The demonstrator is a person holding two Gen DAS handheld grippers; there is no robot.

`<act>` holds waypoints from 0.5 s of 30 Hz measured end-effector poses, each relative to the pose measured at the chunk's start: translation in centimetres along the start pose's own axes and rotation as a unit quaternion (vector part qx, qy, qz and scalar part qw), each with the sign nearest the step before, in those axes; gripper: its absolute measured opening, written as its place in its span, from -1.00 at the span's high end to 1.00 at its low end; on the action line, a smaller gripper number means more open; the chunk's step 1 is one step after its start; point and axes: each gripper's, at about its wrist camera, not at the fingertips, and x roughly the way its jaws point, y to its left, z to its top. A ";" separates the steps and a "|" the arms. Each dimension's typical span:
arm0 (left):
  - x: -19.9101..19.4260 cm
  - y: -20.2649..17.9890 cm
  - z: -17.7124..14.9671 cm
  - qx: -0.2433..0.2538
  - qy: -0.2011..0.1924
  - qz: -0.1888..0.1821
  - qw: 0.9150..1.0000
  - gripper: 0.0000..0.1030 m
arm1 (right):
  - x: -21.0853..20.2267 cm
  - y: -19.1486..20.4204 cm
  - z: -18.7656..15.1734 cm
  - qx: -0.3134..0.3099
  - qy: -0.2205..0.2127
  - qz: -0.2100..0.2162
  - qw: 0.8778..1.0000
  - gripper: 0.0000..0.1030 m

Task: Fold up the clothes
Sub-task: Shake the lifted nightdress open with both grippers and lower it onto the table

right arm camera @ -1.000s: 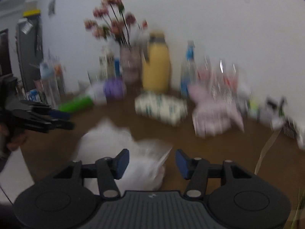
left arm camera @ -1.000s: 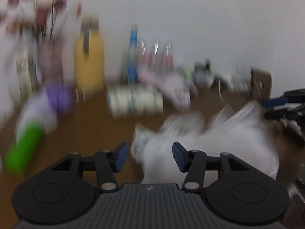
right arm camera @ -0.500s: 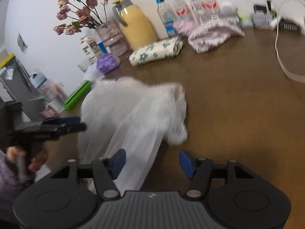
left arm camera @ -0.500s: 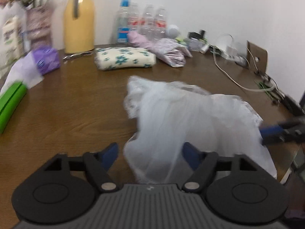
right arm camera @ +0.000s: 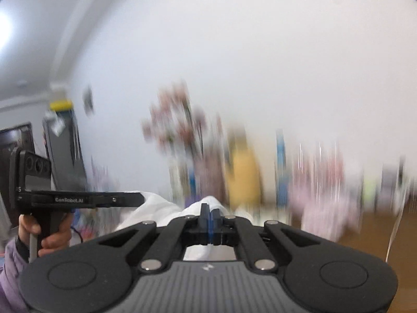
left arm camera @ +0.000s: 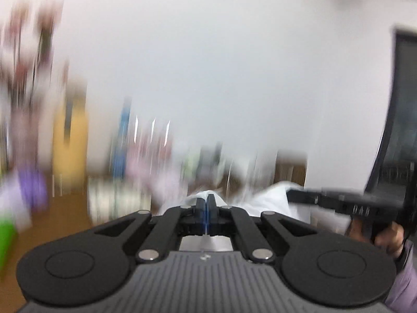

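Note:
A white sheer garment [left arm camera: 271, 198] hangs bunched between both grippers, lifted off the brown table. My left gripper [left arm camera: 208, 202] is shut on an edge of it, white cloth showing just past the closed blue pads. My right gripper [right arm camera: 207, 211] is likewise shut on the white garment [right arm camera: 159, 208], which spills out to the left of its fingers. Each view shows the other gripper from the side: the right one [left arm camera: 294, 195] at the far right, the left one [right arm camera: 139, 198] at the far left, a hand on each handle. Most of the garment is hidden below the gripper bodies.
Everything behind is motion-blurred. At the table's back stand a yellow jug [left arm camera: 69, 146], a blue-capped bottle [left arm camera: 122, 140], a flower vase [right arm camera: 179, 130] and pinkish folded cloth [right arm camera: 320, 203]. Brown table [right arm camera: 365, 227] shows at right. A dark door [left arm camera: 401, 120] stands at right.
Both grippers were open above the garment lying on the table; now both have shut on it and risen, tilting the views up toward the wall.

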 end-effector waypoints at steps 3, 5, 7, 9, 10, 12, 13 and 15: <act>-2.5 -3.4 6.6 0.052 -0.086 0.011 0.995 0.98 | -1.3 1.6 4.8 -0.043 -0.057 -0.021 0.997 1.00; -2.5 -3.9 9.0 0.064 -0.104 0.028 0.992 0.98 | -2.0 2.5 7.7 -0.070 -0.091 -0.036 0.993 1.00; -2.3 -4.1 11.0 0.072 -0.116 0.045 0.990 0.98 | -2.7 3.5 10.7 -0.097 -0.124 -0.051 0.986 1.00; -0.5 -3.1 11.8 0.069 -0.112 0.068 0.989 0.98 | -0.7 2.4 11.6 -0.101 -0.116 -0.068 0.986 1.00; 0.7 -2.2 11.9 0.069 -0.107 0.081 0.989 0.98 | 1.1 1.2 11.8 -0.096 -0.100 -0.075 0.988 1.00; 4.2 -0.1 12.1 0.059 -0.093 0.108 0.988 0.98 | 5.9 -1.8 11.5 -0.086 -0.066 -0.103 0.989 1.00; 6.8 1.3 12.1 0.046 -0.082 0.121 0.988 0.98 | 8.6 -3.4 11.1 -0.081 -0.049 -0.122 0.988 1.00; 13.3 4.3 11.7 0.022 -0.050 0.152 0.987 0.97 | 14.6 -7.2 10.3 -0.064 -0.005 -0.164 0.984 1.00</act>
